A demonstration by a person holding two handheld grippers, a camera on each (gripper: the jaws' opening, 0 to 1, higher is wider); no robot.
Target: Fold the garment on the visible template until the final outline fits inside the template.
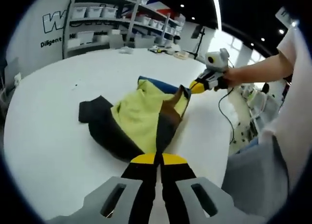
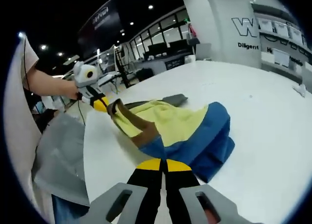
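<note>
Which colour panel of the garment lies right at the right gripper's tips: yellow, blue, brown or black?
The blue panel, at the right gripper, whose jaws are closed on its edge. The yellow panel and brown strip lie beyond.

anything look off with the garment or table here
The garment lies bunched and uneven on the white table, lifted at two ends by the left gripper and right gripper. I can't make out a template.

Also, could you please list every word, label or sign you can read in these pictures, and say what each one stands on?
"W": a large outlined letter on the white wall, cut off after it in the right gripper view and by a shelf rack in the left gripper view.
"Diligent": small dark text under it; what follows is cut off.
Dark hanging banner: white lettering, too blurred to read.
Shelf bins: nothing readable.
</note>
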